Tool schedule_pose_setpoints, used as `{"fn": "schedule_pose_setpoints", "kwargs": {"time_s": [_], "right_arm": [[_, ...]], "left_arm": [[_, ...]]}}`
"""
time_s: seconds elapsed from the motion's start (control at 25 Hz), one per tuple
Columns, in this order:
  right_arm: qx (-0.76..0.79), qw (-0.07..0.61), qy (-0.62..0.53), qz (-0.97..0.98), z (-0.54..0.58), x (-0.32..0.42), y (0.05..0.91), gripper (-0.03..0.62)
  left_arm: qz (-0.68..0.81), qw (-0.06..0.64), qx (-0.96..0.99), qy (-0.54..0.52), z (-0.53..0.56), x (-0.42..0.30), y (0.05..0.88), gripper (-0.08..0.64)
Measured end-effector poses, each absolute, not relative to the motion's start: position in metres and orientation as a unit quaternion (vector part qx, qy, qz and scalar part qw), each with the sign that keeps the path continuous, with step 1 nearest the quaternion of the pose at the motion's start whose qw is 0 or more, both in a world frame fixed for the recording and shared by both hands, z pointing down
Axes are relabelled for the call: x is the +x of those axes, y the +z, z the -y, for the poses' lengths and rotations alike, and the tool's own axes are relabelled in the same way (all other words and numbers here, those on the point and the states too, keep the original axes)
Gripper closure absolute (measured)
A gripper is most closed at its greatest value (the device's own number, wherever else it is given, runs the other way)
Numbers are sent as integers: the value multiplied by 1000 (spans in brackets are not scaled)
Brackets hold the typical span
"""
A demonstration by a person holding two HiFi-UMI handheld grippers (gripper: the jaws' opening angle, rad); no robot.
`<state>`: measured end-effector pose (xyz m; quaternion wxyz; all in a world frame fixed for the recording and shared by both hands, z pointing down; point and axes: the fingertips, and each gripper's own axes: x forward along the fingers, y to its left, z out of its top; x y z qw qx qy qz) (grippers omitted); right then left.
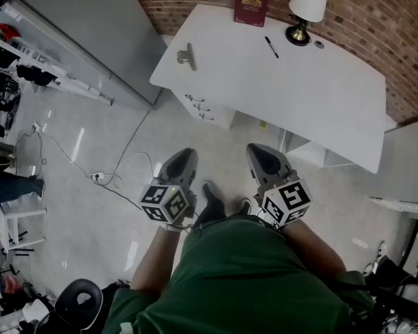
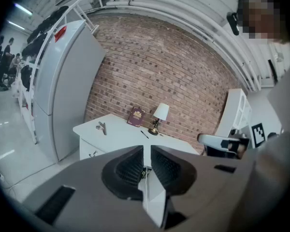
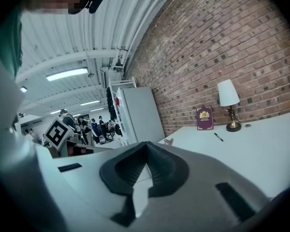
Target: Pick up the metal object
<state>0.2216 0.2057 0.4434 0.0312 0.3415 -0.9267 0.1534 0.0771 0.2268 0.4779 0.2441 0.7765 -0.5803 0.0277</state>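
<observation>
Left gripper [image 2: 147,150]: fingers narrowly apart, nothing between them.
Metal object [image 1: 187,56]: on the table [image 1: 320,96], far left of the lamp [image 1: 308,0], near the corner.
Right gripper [image 3: 146,148]: fingers together, empty.
Recommendation: step closer, widen left fingers, straddle the object squarely before closing.

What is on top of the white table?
A metal object at a corner, a maroon book, a pen, a lamp and a small disc. Anything behind the standing book is hidden.
</observation>
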Motion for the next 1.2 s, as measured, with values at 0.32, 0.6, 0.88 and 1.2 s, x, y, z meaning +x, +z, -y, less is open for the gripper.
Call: {"fn": "schedule_pose_setpoints", "kwargs": {"time_s": [0.32,0.6,0.88,1.2], "right_arm": [[341,10,139,930,-207,220,424,589],[348,19,130,928,-200,200,417,589],[354,32,107,929,-186,152,408,589],[378,44,87,920,-163,99,400,589]], "left_arm": [[591,236,771,28,-236,71,467,517],[597,225,770,21,-234,50,453,517],[595,226,771,6,-220,-5,454,517],[587,235,775,-11,-203,-72,459,517]]}}
